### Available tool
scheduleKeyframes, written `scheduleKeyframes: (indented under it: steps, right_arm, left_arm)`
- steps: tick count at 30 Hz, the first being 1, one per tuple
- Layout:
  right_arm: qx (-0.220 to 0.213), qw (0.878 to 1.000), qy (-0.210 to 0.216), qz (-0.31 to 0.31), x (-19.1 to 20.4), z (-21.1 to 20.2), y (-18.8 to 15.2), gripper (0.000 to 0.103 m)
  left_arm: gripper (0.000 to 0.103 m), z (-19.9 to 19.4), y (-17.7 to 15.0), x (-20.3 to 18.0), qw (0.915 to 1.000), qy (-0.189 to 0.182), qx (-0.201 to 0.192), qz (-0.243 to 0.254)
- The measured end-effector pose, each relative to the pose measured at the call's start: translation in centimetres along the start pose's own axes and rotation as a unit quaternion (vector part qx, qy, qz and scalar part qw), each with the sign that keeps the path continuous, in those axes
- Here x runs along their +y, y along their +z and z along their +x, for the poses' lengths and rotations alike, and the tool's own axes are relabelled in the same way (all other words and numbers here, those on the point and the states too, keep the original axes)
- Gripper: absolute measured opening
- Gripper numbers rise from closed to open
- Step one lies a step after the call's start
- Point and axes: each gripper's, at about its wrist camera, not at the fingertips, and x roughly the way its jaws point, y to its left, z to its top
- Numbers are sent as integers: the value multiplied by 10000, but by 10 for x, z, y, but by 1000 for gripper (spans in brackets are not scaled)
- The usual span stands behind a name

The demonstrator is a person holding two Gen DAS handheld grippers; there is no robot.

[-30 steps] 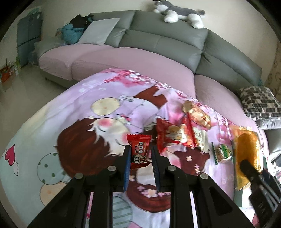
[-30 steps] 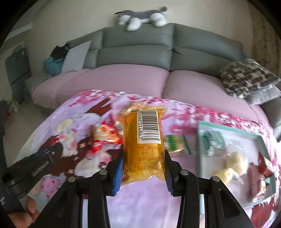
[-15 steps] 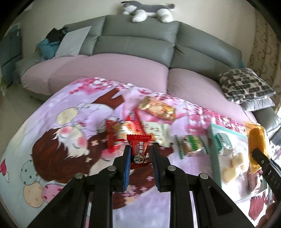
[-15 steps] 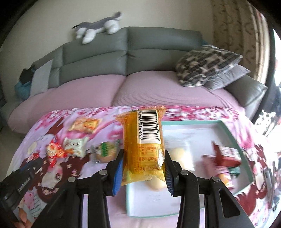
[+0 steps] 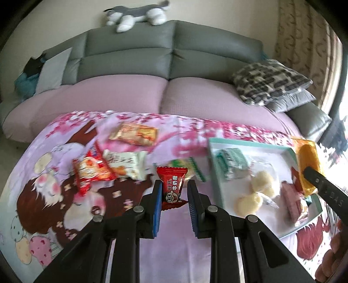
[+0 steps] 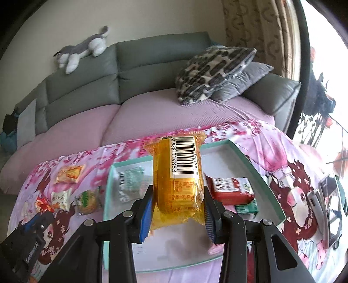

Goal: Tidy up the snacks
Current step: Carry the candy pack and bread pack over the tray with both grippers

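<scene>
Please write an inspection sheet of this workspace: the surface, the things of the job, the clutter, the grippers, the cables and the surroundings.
Surface: cartoon-print cloth.
Job's things: teal-rimmed tray holding several packets; four snack packets loose on the cloth left of it.
Clutter: phone right of the tray.
Grippers: left gripper shut on red candy packet; right gripper shut on yellow packet over the tray.
Cables: nothing seen.
Surroundings: grey sofa, plush dog, patterned cushion.

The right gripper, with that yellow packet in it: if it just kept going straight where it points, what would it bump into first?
Probably the tray. The right gripper, shut on the yellow packet, points down over the tray's bare floor, left of the red packet. Depth is hard to judge.
</scene>
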Motion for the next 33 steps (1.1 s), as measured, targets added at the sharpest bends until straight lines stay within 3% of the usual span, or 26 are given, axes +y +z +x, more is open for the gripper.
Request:
scheduleKeyframes:
  steps: [13,33]
  right_arm:
    - [265,9995,8,196,-20,26,-4,43]
    - [492,9987,-107,101,-23,48,-5,43]
  left_arm:
    - [24,33,15,-64,9974,-444,177,536]
    - [24,71,25,-92,9949,-659,381,657]
